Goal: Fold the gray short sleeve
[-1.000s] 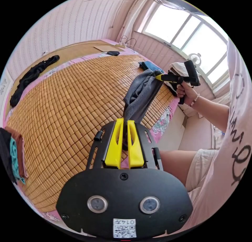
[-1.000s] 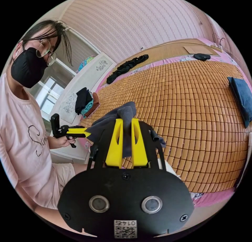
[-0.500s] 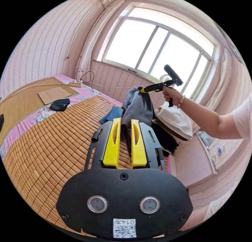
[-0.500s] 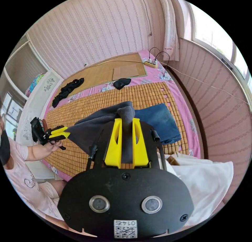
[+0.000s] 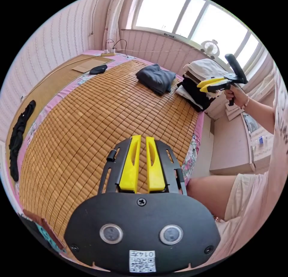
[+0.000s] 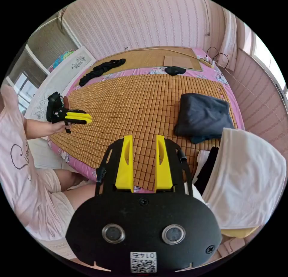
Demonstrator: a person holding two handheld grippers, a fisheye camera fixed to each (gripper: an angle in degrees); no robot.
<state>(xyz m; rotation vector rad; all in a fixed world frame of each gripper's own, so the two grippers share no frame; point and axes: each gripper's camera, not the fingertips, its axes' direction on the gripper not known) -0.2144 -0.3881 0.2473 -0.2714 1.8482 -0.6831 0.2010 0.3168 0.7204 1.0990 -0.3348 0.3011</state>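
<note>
Woven bamboo matting [image 5: 90, 115] covers the bed in front of me. On it lies the gray short sleeve [image 6: 202, 116], a bundled dark lump on the mat's far side, near the stack of folded clothes [image 5: 198, 82] at the bed's edge. My left tongs [image 5: 141, 163] hover over bare mat with the jaws nearly pressed together, pinching nothing. My right tongs [image 6: 143, 158] are spread apart and empty.

My worry: the bundle looks loosely gathered with uneven edges, so it could slump open, or a careless reach could drag it into the stack.

The right gripper view shows the white cloth [image 6: 249, 181] draped on that stack and a blue edge beneath the bundle; the left gripper view shows the window [image 5: 192, 19] and a small fan [image 5: 210, 47].
</note>
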